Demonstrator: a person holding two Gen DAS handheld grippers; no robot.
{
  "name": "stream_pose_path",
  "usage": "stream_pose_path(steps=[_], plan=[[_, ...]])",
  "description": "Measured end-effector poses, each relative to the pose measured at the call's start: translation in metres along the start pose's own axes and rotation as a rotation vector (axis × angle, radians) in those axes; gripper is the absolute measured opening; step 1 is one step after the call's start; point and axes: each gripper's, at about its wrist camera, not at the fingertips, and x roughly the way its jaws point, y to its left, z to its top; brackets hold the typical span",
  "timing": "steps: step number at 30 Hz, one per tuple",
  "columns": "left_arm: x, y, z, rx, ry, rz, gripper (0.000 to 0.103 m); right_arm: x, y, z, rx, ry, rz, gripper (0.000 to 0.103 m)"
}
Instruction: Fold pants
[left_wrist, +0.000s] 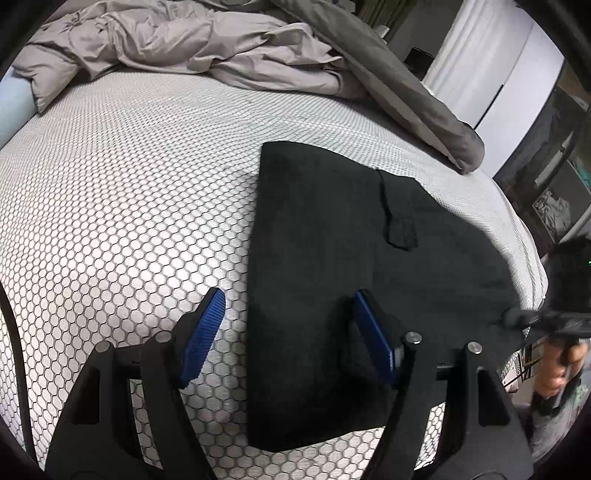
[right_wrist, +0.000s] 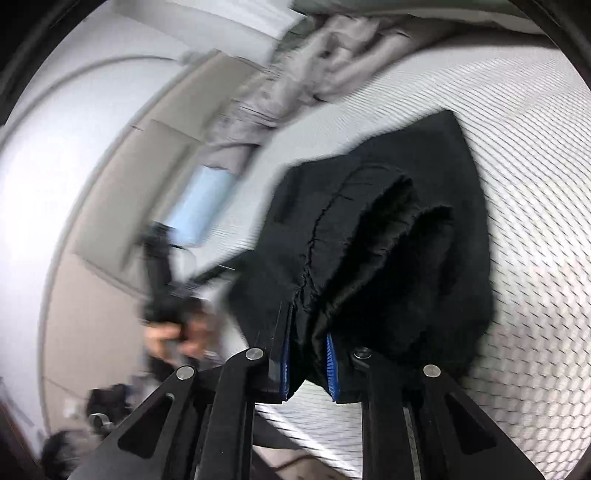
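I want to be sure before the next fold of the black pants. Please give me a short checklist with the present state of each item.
1. Right gripper grips the black pants: ok, fingers closed on bunched fabric.
2. Left gripper ready: ok, fingers apart, straddling the pants' left edge, nothing pinched.
3. Pants lie flat on the mattress: ok in the left view; the gripped end is bunched.
4. Drawstring tucked: not ok, it lies loose on top.
5. Space for folding: ok, the duvet lies apart, farther up the bed.
6. Grip firmness: cannot tell, the right view is blurred.
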Motion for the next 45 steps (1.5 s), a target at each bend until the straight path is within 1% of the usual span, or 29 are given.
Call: stream_pose_path(steps=[1,3,4,5,6,7,8,10,11,13,16,19,20,23,24,25,27,30,31,32,33,35,37,38,39,41,42,44,45], plan=[[0.002,0.002,0.0,-0.004,0.01,0.002,0.069,0.01,-0.014,-0.001,0.039,0.032,-0.029,0.015],[0.006,0.002,-0.001,-0.004,0.026,0.007,0.069,0.013,-0.026,-0.001,0.064,0.051,-0.001,0.015],[0.008,0.002,-0.002,-0.006,0.033,0.005,0.069,0.008,-0.024,0.0,0.052,0.042,0.004,0.017],[0.01,0.001,-0.002,-0.006,0.04,-0.003,0.069,-0.002,-0.017,0.001,0.019,0.015,-0.004,0.022],[0.013,0.001,-0.002,-0.008,0.048,-0.023,0.069,-0.01,-0.012,0.002,-0.006,-0.014,-0.013,0.024],[0.014,0.001,-0.003,-0.013,0.056,-0.045,0.069,-0.022,-0.009,0.002,-0.03,-0.062,-0.023,0.03],[0.015,-0.001,-0.005,-0.017,0.068,-0.069,0.068,-0.032,-0.01,0.003,-0.029,-0.113,-0.041,0.038],[0.016,-0.004,-0.008,-0.009,0.085,-0.09,0.064,-0.041,-0.017,0.007,-0.006,-0.178,-0.095,0.043],[0.015,-0.008,-0.01,0.008,0.085,-0.078,0.064,-0.041,-0.023,0.009,0.007,-0.193,-0.127,0.043],[0.013,-0.018,-0.015,0.07,0.103,-0.054,0.064,-0.034,-0.032,0.015,0.034,-0.187,-0.154,0.043],[0.007,-0.032,-0.025,0.143,0.126,-0.026,0.064,-0.025,-0.031,0.023,0.005,-0.193,-0.273,0.043],[-0.005,-0.036,-0.027,0.17,0.066,0.041,0.064,-0.035,-0.007,0.023,-0.085,-0.256,-0.338,0.043],[-0.012,-0.037,-0.028,0.19,0.03,0.079,0.064,-0.037,0.004,0.021,-0.126,-0.276,-0.359,0.043],[-0.033,-0.05,-0.034,0.292,-0.091,0.202,0.064,-0.034,0.038,0.012,-0.258,-0.273,-0.35,0.043],[-0.041,-0.057,-0.036,0.32,-0.124,0.21,0.064,-0.028,0.046,0.007,-0.29,-0.265,-0.345,0.043],[-0.042,-0.063,-0.033,0.327,-0.134,0.186,0.064,-0.022,0.053,0.006,-0.317,-0.256,-0.341,0.043],[-0.039,-0.072,-0.033,0.356,-0.12,0.069,0.064,0.0,0.068,0.004,-0.376,-0.215,-0.318,0.043],[-0.016,-0.085,-0.035,0.423,-0.033,-0.061,0.065,0.044,0.08,0.006,-0.389,-0.134,-0.296,0.043],[-0.004,-0.09,-0.037,0.433,0.014,-0.111,0.064,0.058,0.078,0.007,-0.388,-0.101,-0.292,0.043],[0.006,-0.091,-0.039,0.444,0.046,-0.137,0.064,0.069,0.079,0.005,-0.392,-0.08,-0.297,0.043],[0.014,-0.09,-0.042,0.461,0.061,-0.141,0.064,0.082,0.074,0.004,-0.408,-0.048,-0.326,0.043],[0.018,-0.086,-0.046,0.489,0.068,-0.162,0.065,0.093,0.073,0.002,-0.442,-0.025,-0.342,0.043],[0.015,-0.083,-0.046,0.492,0.064,-0.182,0.064,0.088,0.077,-0.005,-0.52,-0.028,-0.428,0.043],[0.014,-0.08,-0.048,0.495,0.066,-0.185,0.064,0.083,0.075,-0.008,-0.538,-0.034,-0.473,0.041],[0.012,-0.078,-0.047,0.5,0.064,-0.181,0.064,0.075,0.069,-0.011,-0.545,-0.041,-0.493,0.038],[0.007,-0.074,-0.052,0.511,0.067,-0.168,0.065,0.06,0.062,-0.016,-0.529,-0.034,-0.491,0.038],[0.006,-0.072,-0.053,0.515,0.065,-0.146,0.065,0.055,0.063,-0.018,-0.531,-0.038,-0.507,0.038],[0.001,-0.065,-0.051,0.513,0.067,-0.131,0.066,0.048,0.065,-0.018,-0.553,-0.042,-0.547,0.039],[0.0,-0.065,-0.051,0.513,0.065,-0.123,0.066,0.042,0.064,-0.019,-0.548,-0.047,-0.537,0.04]])
